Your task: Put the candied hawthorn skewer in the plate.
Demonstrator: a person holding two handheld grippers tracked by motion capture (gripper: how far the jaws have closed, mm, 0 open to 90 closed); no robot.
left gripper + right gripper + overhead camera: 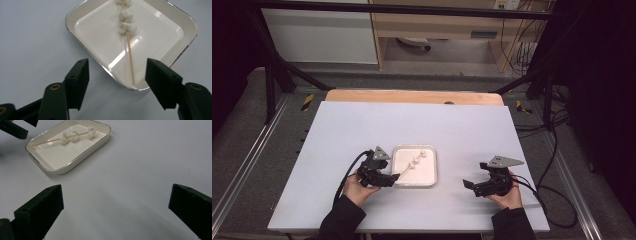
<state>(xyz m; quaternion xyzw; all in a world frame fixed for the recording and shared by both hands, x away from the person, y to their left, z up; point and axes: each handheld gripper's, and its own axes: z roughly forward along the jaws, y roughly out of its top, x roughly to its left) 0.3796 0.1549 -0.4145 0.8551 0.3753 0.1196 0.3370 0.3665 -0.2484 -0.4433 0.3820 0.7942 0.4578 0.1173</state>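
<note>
A white rectangular dish lies on the pale table. Across it rests a thin wooden skewer threaded with three white lumps. My left gripper stands open at the dish's near left corner, its jaws either side of the skewer's bare end without touching it. My right gripper stands wide open over bare table to the right of the dish, nothing between its jaws.
The white table top has a wooden strip along its far edge. Black frame bars and cables stand at both sides. A wooden cabinet sits beyond the table.
</note>
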